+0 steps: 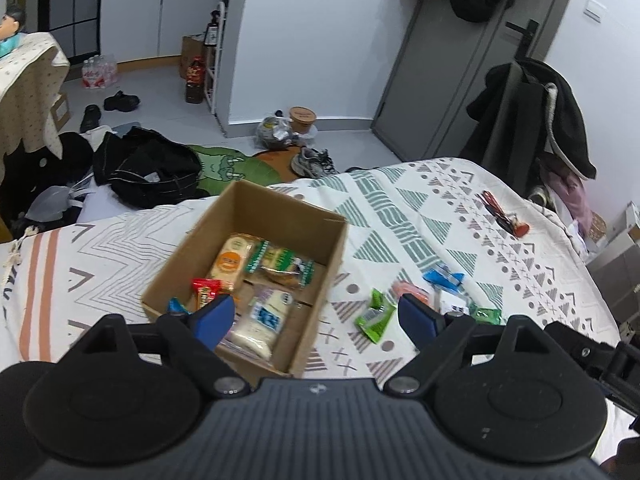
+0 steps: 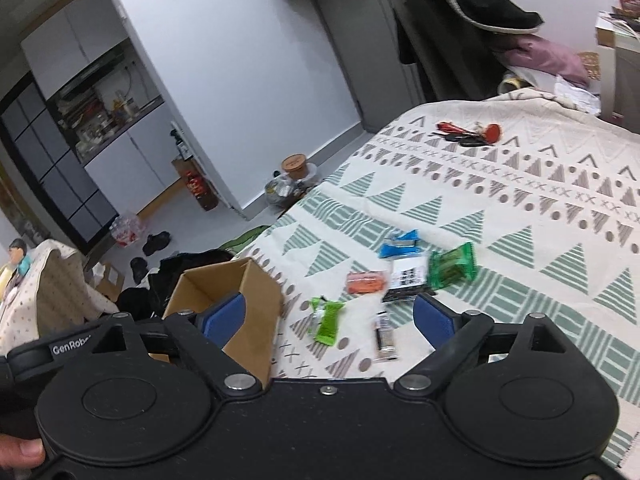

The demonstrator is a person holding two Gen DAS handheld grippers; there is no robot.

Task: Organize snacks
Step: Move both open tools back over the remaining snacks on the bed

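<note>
Bed [image 1: 400, 216] with the patterned cover fills most of both frames, so starting there. Cardboard box [image 1: 276, 220] sitting centre-left in the left wrist view, already partly loaded: orange-labelled pack [image 1: 230, 260], green-and-white pack [image 1: 280, 266], pale blue-labelled pack [image 1: 266, 316], small red packet [image 1: 204, 290] near the closer wall. Looks like mid-sort, roughly halfway, judging by what's packed versus what's loose. Still out on the cover, middle of the right wrist view: dark green packet [image 2: 452, 266], blue packet [image 2: 400, 243], black-and-white packet [image 2: 408, 280], orange packet [image 2: 366, 282], lime green packet [image 2: 328, 322], and a thin stick-shaped one [image 2: 385, 334] lowest in the frame. Bunch of keys with a red tag [image 2: 470, 133] in the upper right, well apart, probably not part of the job. Next move probably a pick on one of the near loose ones, lime packet or the stick; flat and crinkly, so likely needs a low approach and a pinch on an edge. Left gripper [image 1: 316, 318] spread wide, nothing between the blue pads, hovering at the box's near-right corner. Right gripper [image 2: 330, 318] also wide apart and empty, lime packet and stick showing in the gap but not touched.
</note>
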